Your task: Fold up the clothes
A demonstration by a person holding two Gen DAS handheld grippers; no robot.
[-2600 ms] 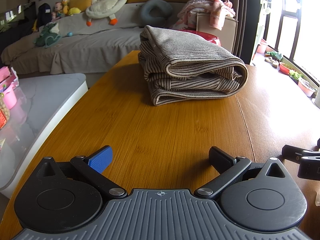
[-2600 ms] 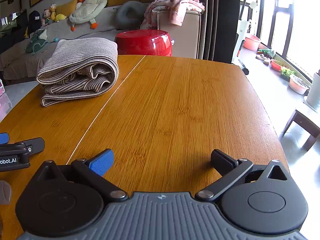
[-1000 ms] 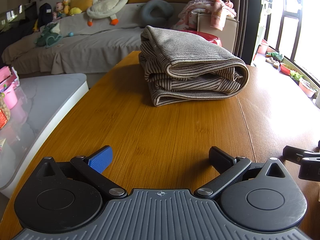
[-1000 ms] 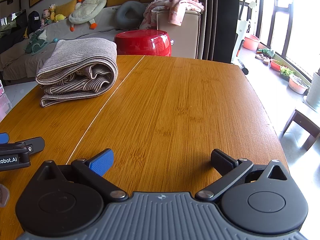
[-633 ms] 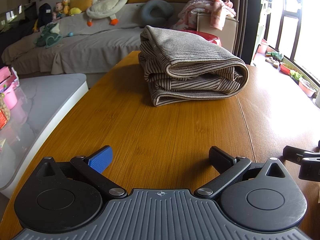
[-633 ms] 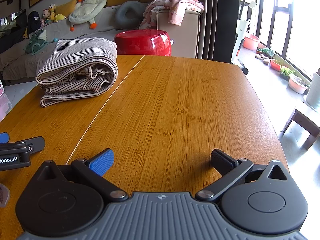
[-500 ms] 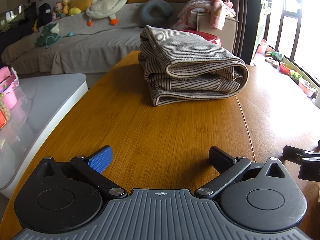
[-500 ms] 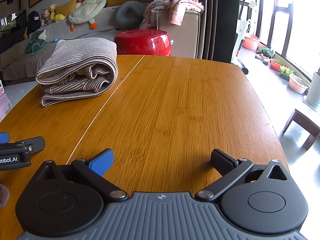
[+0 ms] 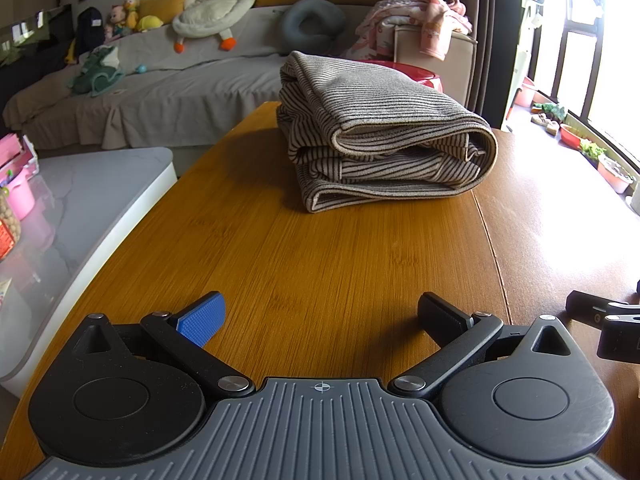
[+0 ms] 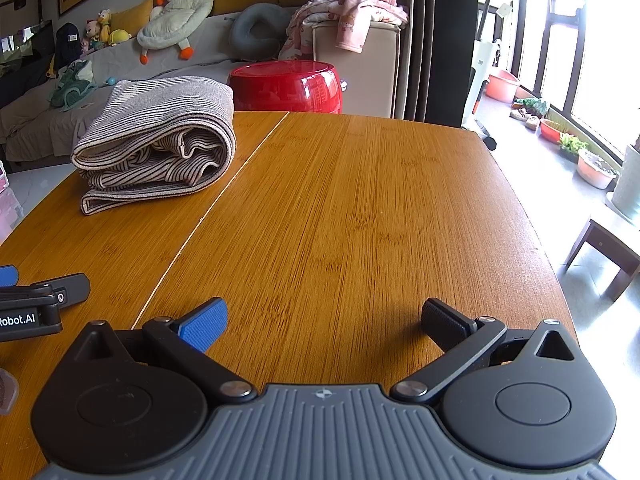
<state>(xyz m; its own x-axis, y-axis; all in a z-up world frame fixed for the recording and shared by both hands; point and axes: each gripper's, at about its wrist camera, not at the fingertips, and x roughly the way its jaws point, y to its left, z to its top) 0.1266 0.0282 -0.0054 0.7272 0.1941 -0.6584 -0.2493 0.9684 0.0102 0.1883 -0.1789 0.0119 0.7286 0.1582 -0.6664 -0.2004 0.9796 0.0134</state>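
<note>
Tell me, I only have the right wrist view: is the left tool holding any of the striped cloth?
Observer: No. The left tool is open and empty, over bare table, short of the folded striped garment.
Operator: Anything off the table's left edge I could bump?
Observer: Yes. A white counter sits close beside that edge, with a pink cup on it.
</note>
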